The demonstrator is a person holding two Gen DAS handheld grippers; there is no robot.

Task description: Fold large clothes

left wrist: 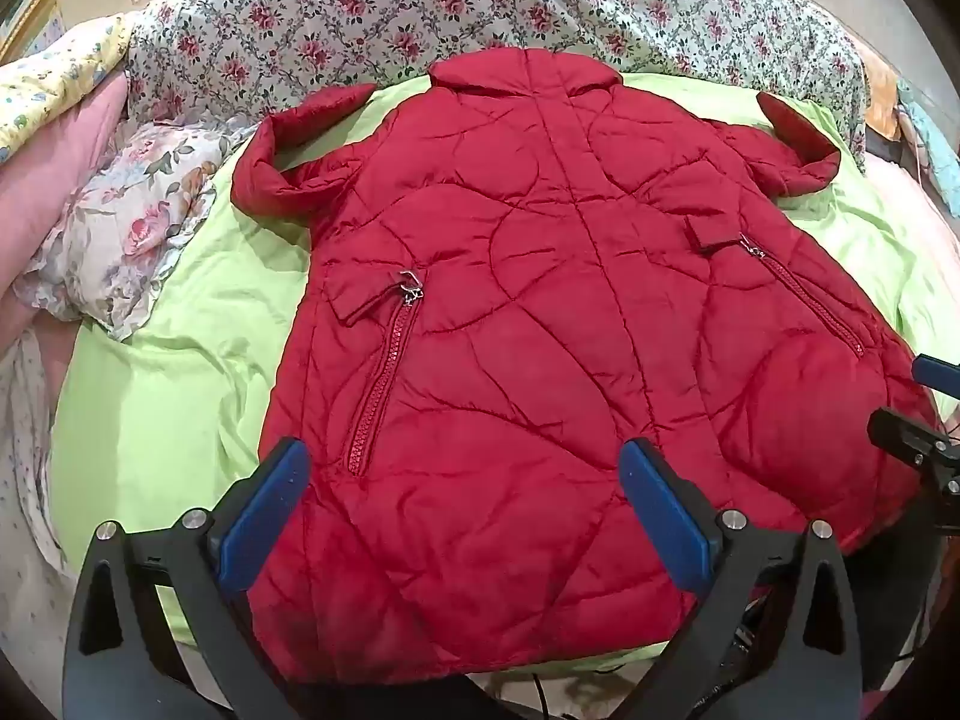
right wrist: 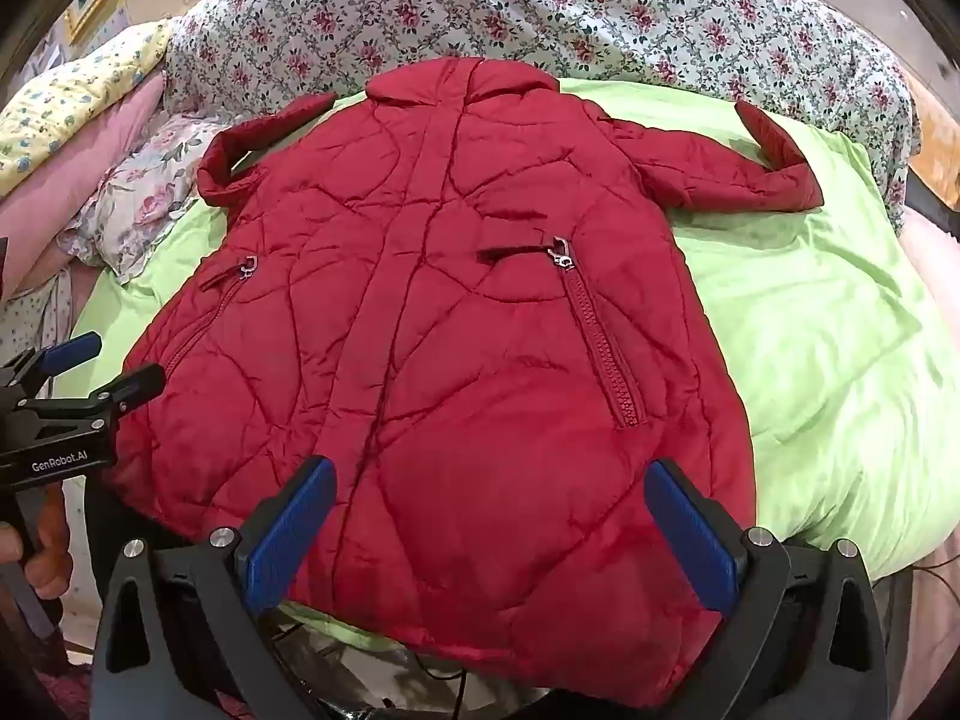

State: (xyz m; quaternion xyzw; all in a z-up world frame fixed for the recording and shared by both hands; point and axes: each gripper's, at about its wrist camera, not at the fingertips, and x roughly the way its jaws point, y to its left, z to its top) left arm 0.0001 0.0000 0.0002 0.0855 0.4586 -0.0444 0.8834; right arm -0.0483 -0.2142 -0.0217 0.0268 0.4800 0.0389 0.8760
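Red coat [left wrist: 540, 300] lies flat, front up, across the middle of both frames on a green sheet [left wrist: 168, 396], collar toward the top. Left gripper [left wrist: 468, 492] and right gripper [right wrist: 492, 516] both hang over its hem at the bottom, jaws wide, nothing gripped.

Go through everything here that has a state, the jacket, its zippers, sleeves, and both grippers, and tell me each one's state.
Red jacket: spread flat, front up, unfolded, on the green sheet.
Collar: at the far end.
Pocket zippers: closed.
Sleeves: out to the sides, cuffs bent upward.
Left gripper: open, over the hem, holding nothing.
Right gripper: open, over the hem, holding nothing.
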